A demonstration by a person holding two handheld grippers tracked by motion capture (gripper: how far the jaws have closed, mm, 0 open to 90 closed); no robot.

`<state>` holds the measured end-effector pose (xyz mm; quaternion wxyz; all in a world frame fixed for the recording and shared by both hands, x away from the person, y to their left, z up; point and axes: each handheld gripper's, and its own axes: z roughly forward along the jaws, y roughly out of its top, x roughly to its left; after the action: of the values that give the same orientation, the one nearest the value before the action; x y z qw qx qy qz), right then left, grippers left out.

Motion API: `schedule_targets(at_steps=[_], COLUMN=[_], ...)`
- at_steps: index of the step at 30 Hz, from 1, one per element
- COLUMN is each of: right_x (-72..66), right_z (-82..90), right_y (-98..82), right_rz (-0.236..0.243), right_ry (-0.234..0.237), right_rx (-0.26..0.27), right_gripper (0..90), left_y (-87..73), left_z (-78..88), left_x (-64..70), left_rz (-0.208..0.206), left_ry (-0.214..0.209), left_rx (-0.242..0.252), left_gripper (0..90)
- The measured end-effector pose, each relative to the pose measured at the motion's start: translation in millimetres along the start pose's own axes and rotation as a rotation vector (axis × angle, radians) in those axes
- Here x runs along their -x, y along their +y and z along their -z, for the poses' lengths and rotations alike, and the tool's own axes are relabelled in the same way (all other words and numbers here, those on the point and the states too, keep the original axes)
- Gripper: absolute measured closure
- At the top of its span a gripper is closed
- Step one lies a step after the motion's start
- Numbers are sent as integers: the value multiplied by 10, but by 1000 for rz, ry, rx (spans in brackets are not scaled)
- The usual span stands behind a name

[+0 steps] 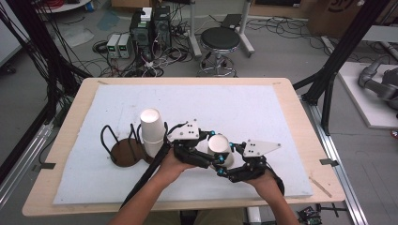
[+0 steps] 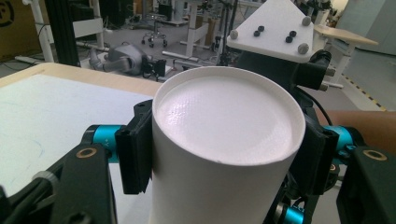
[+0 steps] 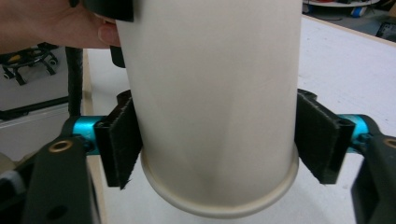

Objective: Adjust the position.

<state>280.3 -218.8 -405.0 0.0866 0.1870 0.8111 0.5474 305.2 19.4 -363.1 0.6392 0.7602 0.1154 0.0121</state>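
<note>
A white paper cup (image 1: 219, 146) is held upside down, base up, above the white mat between both grippers. My left gripper (image 1: 213, 151) is shut on the cup (image 2: 224, 140), with its black pads (image 2: 134, 156) pressed to both sides just under the base. My right gripper (image 1: 226, 163) is shut on the same cup (image 3: 210, 93) lower down, and its pads (image 3: 122, 144) clamp the wall just above the rim. A second stack of upturned white cups (image 1: 152, 130) stands on a black wire rack with a round brown base (image 1: 124, 153) at the left.
The white mat (image 1: 263, 108) covers a wooden table (image 1: 305, 117). Beyond the far edge stand a black stool (image 1: 220, 40), computer cases (image 1: 150, 28) and loose cables. Black frame posts (image 1: 342, 51) flank the table. A grey robot arm (image 1: 378, 82) lies at the right.
</note>
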Motion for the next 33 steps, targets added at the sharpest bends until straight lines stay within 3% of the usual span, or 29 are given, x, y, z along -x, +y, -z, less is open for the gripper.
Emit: schedule_targets(at_steps=[7, 9, 10, 21, 27, 31, 33], right_x=[4, -5, -5, 33, 57, 83, 84], right_z=[24, 24, 22, 111, 140, 134, 130], right_y=[20, 24, 25, 71, 137, 197, 204], right_rz=[14, 23, 29, 53, 82, 119, 123], right_ry=[16, 31, 32, 44, 57, 80, 85], right_rx=[-33, -51, -54, -132, -199, -285, -296], right_gripper=[304, 305, 305, 305, 305, 305, 305], left_y=[-24, -38, -43, -47, -40, -19, -13], left_z=[-9, -22, -22, 77, 115, 140, 144], left_x=[20, 23, 21, -3, -4, -13, -18], left_rz=[-20, 0, 5, 9, -3, -7, -10], left_ry=[-7, 22, 24, -20, -51, -52, -54], left_rx=[-5, -32, -40, -99, -139, -157, -162], left_gripper=[297, 157, 141, 141, 141, 142, 142])
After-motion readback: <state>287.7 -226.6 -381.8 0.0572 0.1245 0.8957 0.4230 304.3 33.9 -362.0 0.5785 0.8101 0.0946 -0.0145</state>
